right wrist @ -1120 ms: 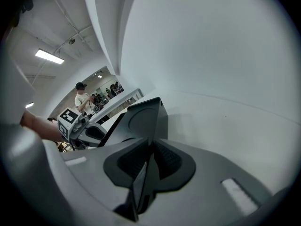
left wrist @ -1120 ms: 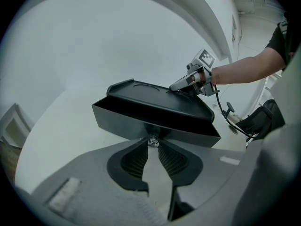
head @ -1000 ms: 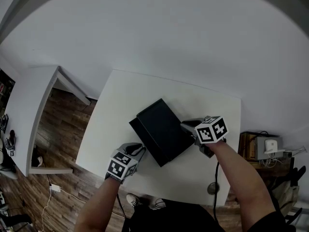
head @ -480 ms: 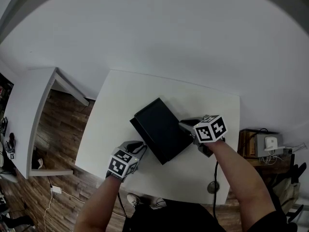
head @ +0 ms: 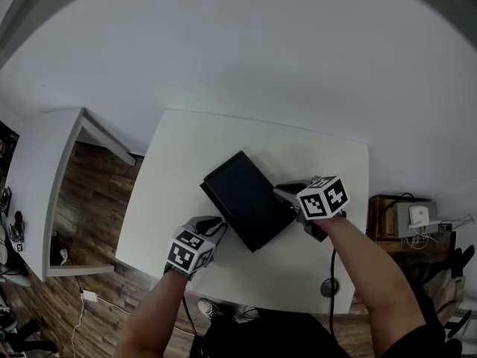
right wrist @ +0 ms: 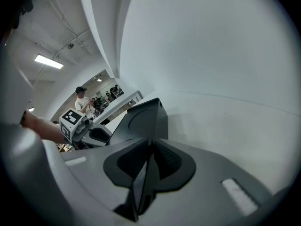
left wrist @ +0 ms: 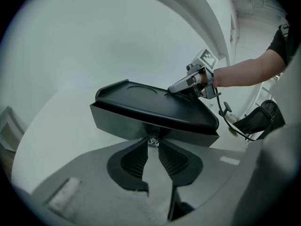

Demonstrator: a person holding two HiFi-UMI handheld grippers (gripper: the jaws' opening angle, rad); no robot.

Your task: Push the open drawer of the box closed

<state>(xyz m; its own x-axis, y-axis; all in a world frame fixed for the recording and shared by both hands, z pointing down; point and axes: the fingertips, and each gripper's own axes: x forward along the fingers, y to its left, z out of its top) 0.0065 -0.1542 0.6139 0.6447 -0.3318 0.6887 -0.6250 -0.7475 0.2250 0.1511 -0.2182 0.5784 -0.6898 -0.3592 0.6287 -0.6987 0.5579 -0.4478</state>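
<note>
A black box (head: 242, 196) lies askew on the white table (head: 186, 148). Its drawer front (left wrist: 127, 126) faces my left gripper and stands slightly out under the overhanging lid. My left gripper (head: 218, 228) is at that front, its jaw tips (left wrist: 152, 147) closed on either side of the small metal knob (left wrist: 152, 141). My right gripper (head: 283, 195) is at the opposite corner of the box (right wrist: 141, 121), where a thin black edge runs between its pads (right wrist: 151, 149). From the left gripper view the right gripper (left wrist: 175, 87) rests on the lid's far side.
The table's near edge runs just below both hands. Wooden floor (head: 89, 192) and another white desk (head: 37, 177) lie to the left. A low shelf with devices (head: 414, 226) stands to the right. A cable and round fitting (head: 329, 289) hang off the near right edge.
The head camera has drifted a little. Box and both grippers keep the same places relative to each other.
</note>
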